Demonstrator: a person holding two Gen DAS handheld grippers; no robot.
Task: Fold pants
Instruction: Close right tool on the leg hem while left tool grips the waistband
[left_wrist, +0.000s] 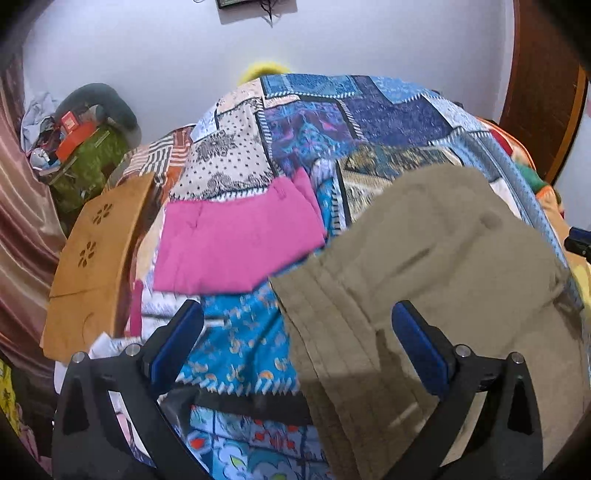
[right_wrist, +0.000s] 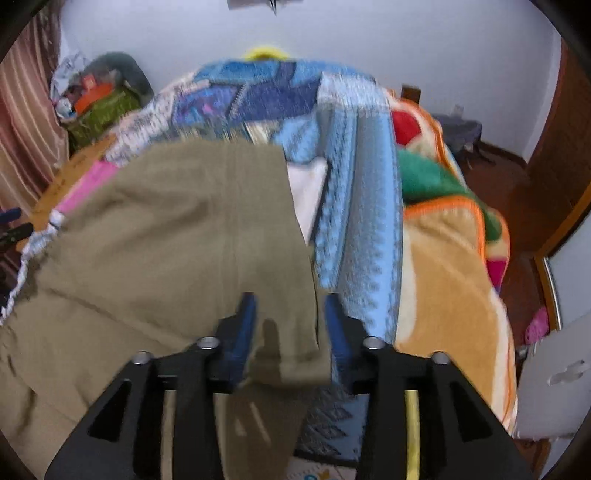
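Olive-khaki pants lie on a blue patchwork bedspread, also seen in the right wrist view. My left gripper is open wide above the bed; its right finger is over the pants' left edge, its left finger over the bedspread. My right gripper is open with a corner of the pants lying between its blue fingers. The frame is blurred by motion.
Folded pink pants lie on the bedspread beyond my left gripper. A wooden board leans at the bed's left. A cluttered green bag stands by the wall. An orange blanket covers the bed's right side.
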